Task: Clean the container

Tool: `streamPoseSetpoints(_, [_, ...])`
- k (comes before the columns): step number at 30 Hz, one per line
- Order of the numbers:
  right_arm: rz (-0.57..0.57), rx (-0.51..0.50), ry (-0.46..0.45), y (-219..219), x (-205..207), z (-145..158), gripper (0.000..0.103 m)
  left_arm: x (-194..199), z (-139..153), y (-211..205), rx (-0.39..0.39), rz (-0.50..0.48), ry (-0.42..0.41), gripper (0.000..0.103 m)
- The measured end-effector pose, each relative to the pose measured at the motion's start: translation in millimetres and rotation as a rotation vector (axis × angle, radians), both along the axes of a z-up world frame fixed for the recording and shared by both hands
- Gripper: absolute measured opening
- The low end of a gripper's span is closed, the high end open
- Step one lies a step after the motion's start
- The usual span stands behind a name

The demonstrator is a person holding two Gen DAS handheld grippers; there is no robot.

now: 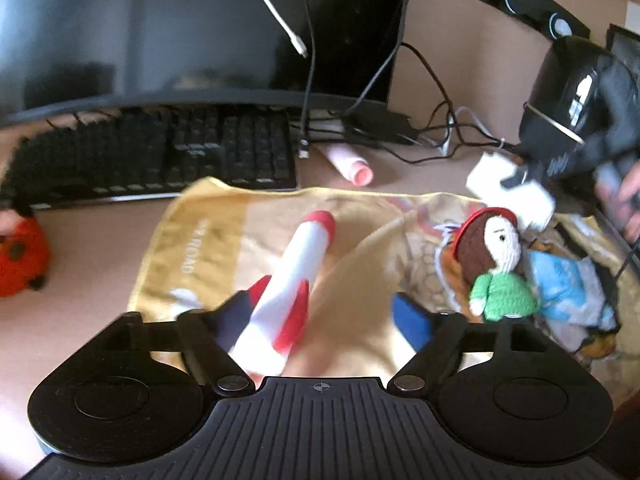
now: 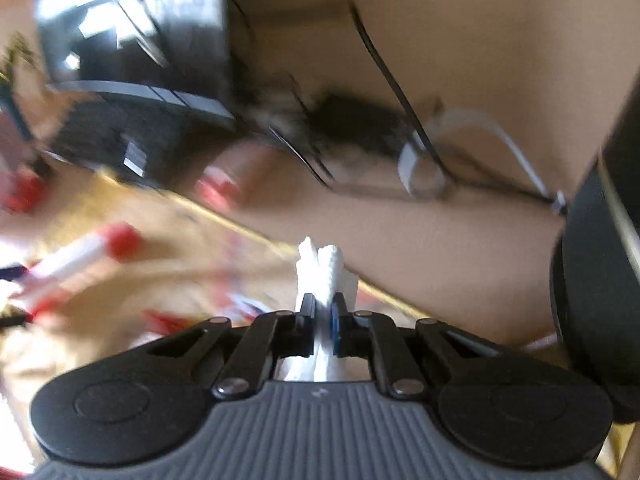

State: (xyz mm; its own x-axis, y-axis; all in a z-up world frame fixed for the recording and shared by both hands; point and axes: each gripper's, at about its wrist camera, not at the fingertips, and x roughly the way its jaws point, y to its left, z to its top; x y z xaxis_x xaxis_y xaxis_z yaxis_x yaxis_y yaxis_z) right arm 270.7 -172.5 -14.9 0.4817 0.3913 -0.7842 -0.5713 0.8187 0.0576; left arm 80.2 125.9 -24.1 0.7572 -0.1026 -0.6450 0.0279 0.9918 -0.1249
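A white rocket-shaped container with red tip and fins point(image 1: 296, 276) lies on a yellow printed cloth point(image 1: 224, 240). My left gripper point(image 1: 322, 306) is open around its lower end; the container rests beside the left finger point(image 1: 236, 312), and the blue right finger point(image 1: 408, 320) stands well apart from it. My right gripper point(image 2: 323, 312) is shut on a crumpled white tissue point(image 2: 320, 268) above the cloth's far edge. It also shows at the right of the left wrist view, with the tissue point(image 1: 508, 188) in it. The right wrist view is blurred; the container point(image 2: 80, 256) appears at its left.
A knitted doll point(image 1: 496, 264) and a blue-patterned item point(image 1: 568, 288) lie on the cloth's right part. Behind it are a pink tube point(image 1: 352, 166), a black keyboard point(image 1: 160, 152), a monitor point(image 1: 200, 28) and tangled cables point(image 1: 432, 120). A red plush point(image 1: 20, 256) sits at the left.
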Motion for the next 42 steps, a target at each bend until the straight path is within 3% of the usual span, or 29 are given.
streamPoseSetpoints(4, [0.116, 0.228, 0.071, 23, -22, 50, 0.009, -21, -2, 9, -0.043, 0.079, -0.019, 0.094])
streamPoseSetpoints(7, [0.244, 0.327, 0.167, 71, -34, 58, 0.009, -22, -10, 18, -0.082, 0.138, -0.008, 0.094])
streamPoseSetpoints(14, [0.474, 0.249, 0.253, 201, -62, -7, 0.009, -10, -11, 10, -0.060, 0.103, -0.030, 0.094])
streamPoseSetpoints(18, [0.456, 0.146, 0.221, 220, -57, -33, 0.009, -7, -17, 11, -0.088, 0.112, -0.003, 0.094])
streamPoseSetpoints(22, [0.376, 0.057, 0.138, 208, -36, -39, 0.009, -10, -24, 18, -0.126, 0.140, 0.014, 0.094])
streamPoseSetpoints(25, [0.305, 0.038, 0.137, 199, -16, -41, 0.011, -13, -17, 23, -0.139, 0.166, -0.001, 0.094])
streamPoseSetpoints(29, [0.253, 0.002, 0.082, 186, -4, -38, 0.011, -1, 14, 25, -0.133, 0.102, -0.039, 0.098])
streamPoseSetpoints(31, [0.212, 0.013, 0.080, 175, 2, -33, 0.011, 20, 25, 25, -0.137, 0.042, 0.011, 0.099])
streamPoseSetpoints(36, [0.085, 0.202, 0.118, 120, 8, -1, 0.011, 75, 45, 26, -0.197, -0.055, 0.153, 0.099])
streamPoseSetpoints(39, [0.039, 0.340, 0.143, 77, -1, 17, 0.011, 97, 54, 37, -0.319, -0.068, 0.206, 0.099])
streamPoseSetpoints(42, [-0.023, 0.392, 0.124, 42, -13, 25, 0.014, 119, 51, 51, -0.453, -0.031, 0.296, 0.100])
